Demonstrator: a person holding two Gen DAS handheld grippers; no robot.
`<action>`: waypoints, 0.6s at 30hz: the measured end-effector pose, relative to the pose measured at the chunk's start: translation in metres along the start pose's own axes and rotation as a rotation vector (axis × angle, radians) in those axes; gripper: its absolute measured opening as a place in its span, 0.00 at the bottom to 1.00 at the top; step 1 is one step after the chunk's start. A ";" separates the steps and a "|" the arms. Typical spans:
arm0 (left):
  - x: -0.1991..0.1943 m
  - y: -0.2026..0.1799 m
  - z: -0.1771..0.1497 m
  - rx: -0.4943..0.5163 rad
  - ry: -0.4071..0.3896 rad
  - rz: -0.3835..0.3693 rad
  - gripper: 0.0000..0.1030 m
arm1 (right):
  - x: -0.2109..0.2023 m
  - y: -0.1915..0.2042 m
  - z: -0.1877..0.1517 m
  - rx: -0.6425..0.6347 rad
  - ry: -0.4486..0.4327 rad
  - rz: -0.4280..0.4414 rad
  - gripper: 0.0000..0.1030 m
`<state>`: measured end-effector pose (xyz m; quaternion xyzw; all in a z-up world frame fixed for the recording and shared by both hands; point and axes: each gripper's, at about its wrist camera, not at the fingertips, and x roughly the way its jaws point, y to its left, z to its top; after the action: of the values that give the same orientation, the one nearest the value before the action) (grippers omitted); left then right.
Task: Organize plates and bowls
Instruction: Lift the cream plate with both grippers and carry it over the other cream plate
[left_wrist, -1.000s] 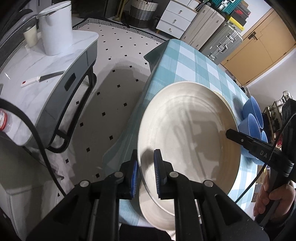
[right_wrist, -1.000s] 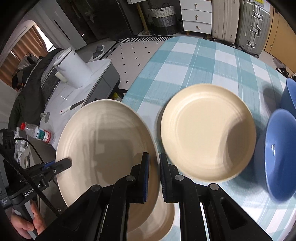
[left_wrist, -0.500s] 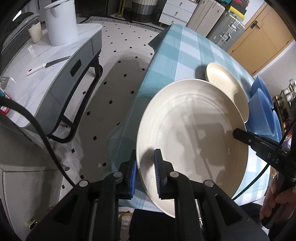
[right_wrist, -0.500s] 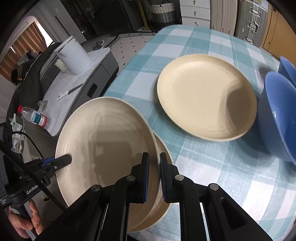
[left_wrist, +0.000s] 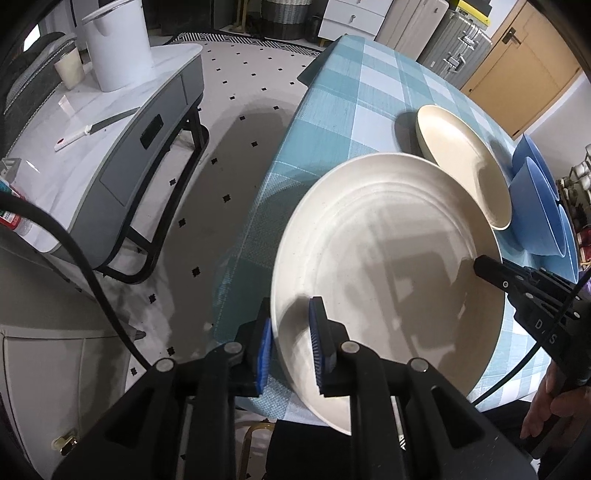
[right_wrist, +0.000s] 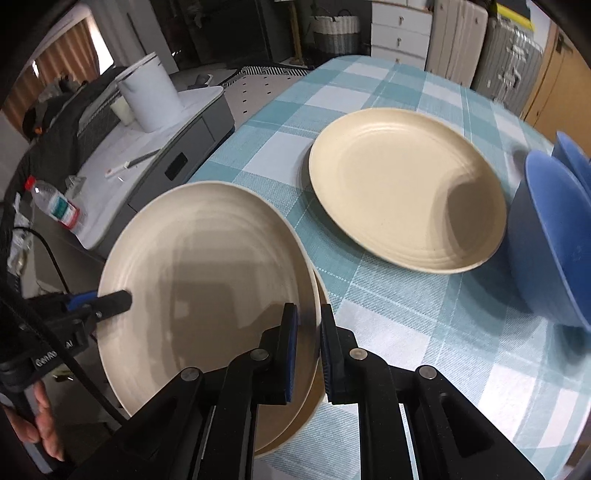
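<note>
A large cream plate (left_wrist: 388, 258) hangs tilted over the near corner of the checked table (left_wrist: 351, 92). My left gripper (left_wrist: 291, 350) is shut on its left rim. My right gripper (right_wrist: 306, 343) is shut on the opposite rim of the same plate (right_wrist: 207, 266), just above a second cream plate (right_wrist: 314, 402) that lies at the table edge. Each gripper also shows in the other's view: the right gripper (left_wrist: 484, 266), the left gripper (right_wrist: 122, 297). A third cream plate (right_wrist: 402, 184) lies further in. Beside it stand blue bowls (right_wrist: 546, 236).
Left of the table stands a grey side table (left_wrist: 110, 155) with a white canister (left_wrist: 118, 48), a cup, a knife (left_wrist: 96, 129) and a water bottle (right_wrist: 55, 206). Suitcases, white drawers and a basket line the back. The tiled floor lies between the tables.
The held plate has come down and toward the near table edge, over the plate lying there. The third plate, mostly covered before, now shows whole. Both grips are unchanged.
</note>
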<state>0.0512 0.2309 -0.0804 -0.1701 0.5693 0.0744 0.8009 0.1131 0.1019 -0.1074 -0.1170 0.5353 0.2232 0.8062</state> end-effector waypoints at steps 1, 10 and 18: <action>0.000 -0.001 0.000 0.004 0.000 0.004 0.15 | 0.001 0.001 0.001 -0.006 0.003 -0.007 0.11; 0.005 -0.011 -0.004 0.049 -0.002 0.052 0.15 | 0.001 0.002 -0.006 -0.069 -0.002 -0.062 0.12; 0.006 -0.011 -0.004 0.056 0.002 0.056 0.15 | 0.012 0.011 -0.015 -0.158 0.034 -0.120 0.14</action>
<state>0.0532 0.2184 -0.0854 -0.1315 0.5767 0.0805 0.8023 0.0990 0.1079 -0.1238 -0.2157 0.5218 0.2140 0.7971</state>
